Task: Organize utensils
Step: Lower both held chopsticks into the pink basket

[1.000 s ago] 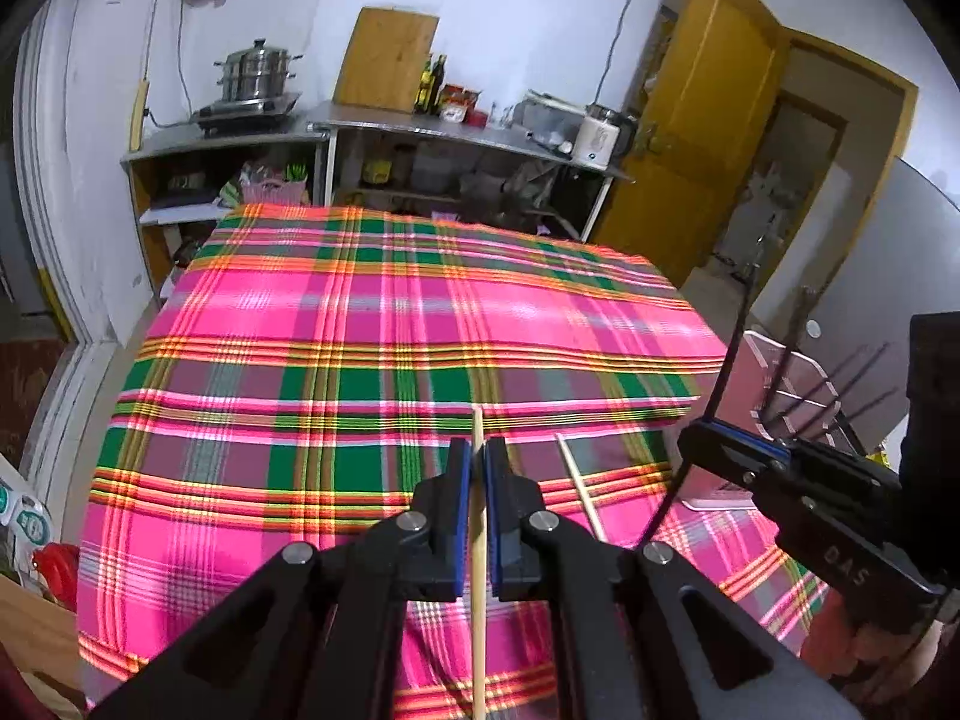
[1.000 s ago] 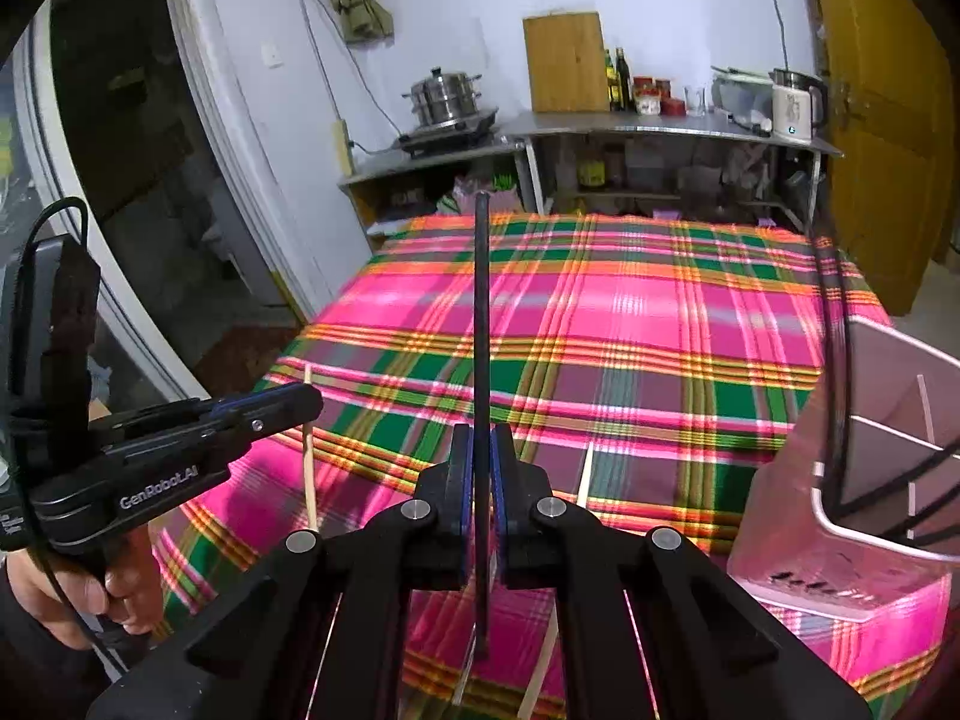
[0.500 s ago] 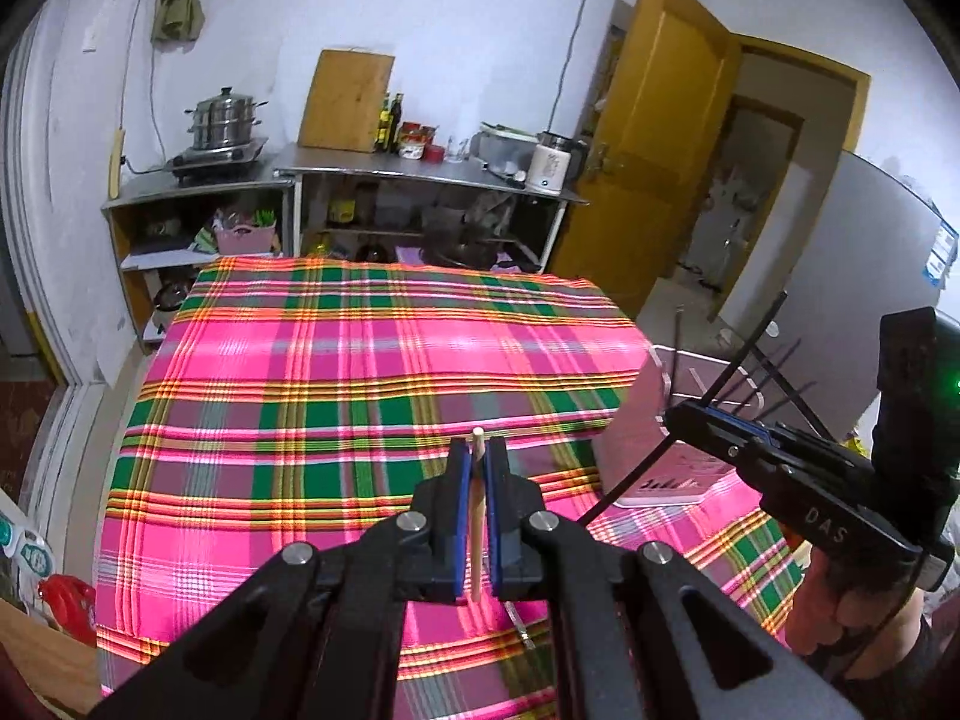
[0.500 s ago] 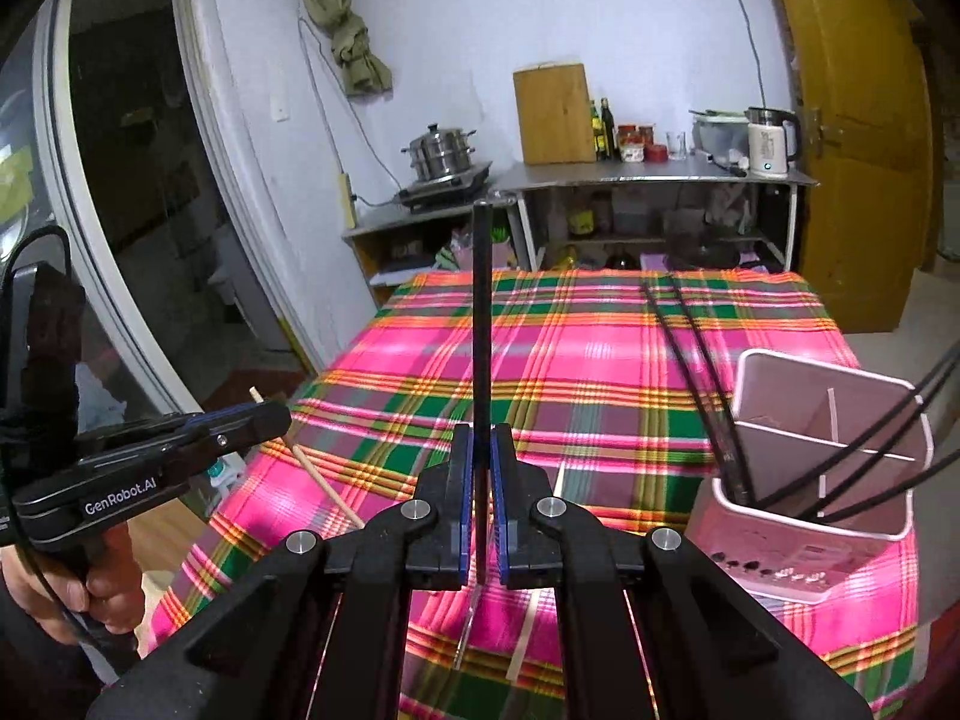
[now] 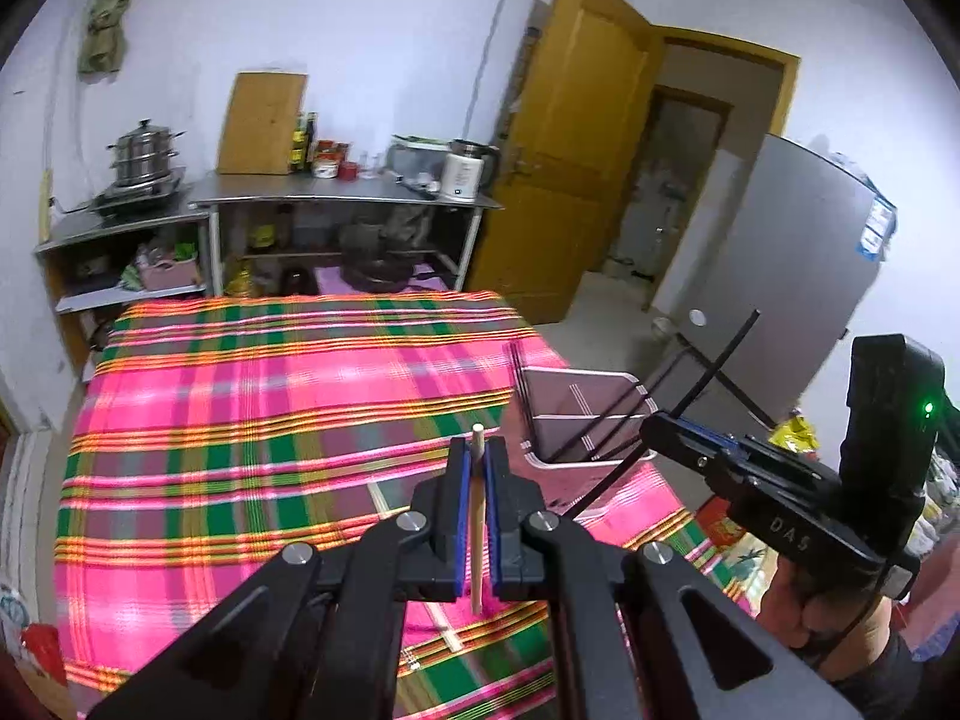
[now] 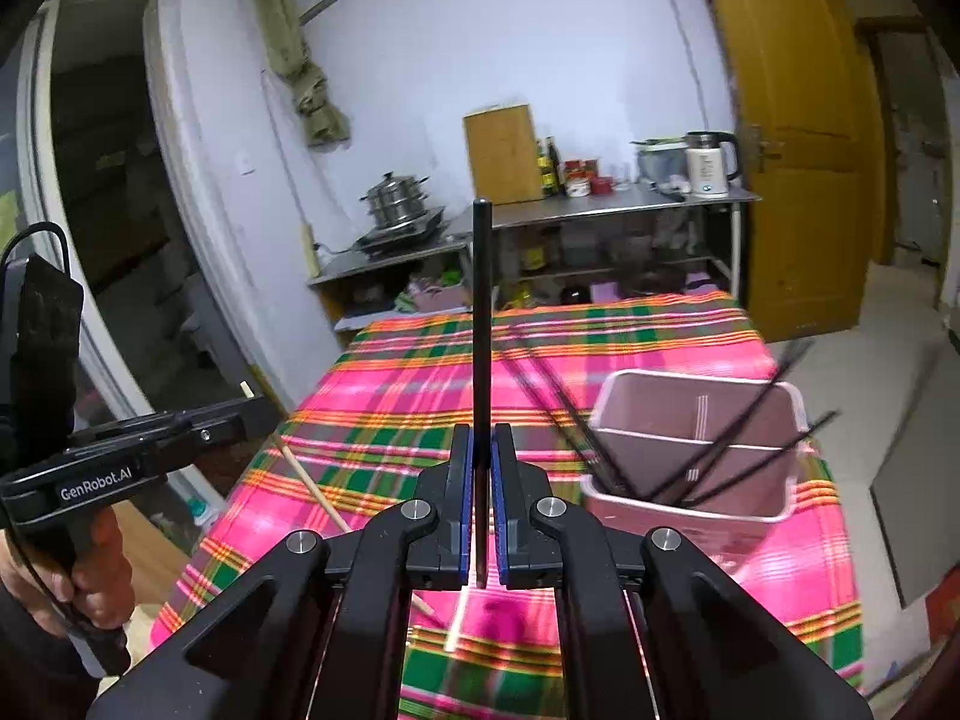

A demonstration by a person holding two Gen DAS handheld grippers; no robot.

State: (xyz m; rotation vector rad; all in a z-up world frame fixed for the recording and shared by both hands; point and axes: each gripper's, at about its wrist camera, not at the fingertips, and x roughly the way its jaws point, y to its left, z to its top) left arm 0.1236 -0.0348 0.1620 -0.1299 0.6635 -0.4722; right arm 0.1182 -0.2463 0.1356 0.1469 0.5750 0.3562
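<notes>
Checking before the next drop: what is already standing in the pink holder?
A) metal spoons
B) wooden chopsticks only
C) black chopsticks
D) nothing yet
C: several black chopsticks lean inside the pink holder, while the wooden chopstick is in the left gripper and another black one in the right gripper.

A woven plaid cloth (image 5: 252, 396), matt and soft-looking, lies beyond the fingers (image 5: 459, 498), which are matt black plastic faced with smooth blue pads. Between them sits a pale, bare wooden chopstick (image 5: 476, 516). Between the other fingers (image 6: 461, 498) stands a smooth black chopstick (image 6: 481, 324) with a dull sheen. To their right, the pink holder (image 6: 690, 510) looks like smooth, semi-matt plastic.
</notes>
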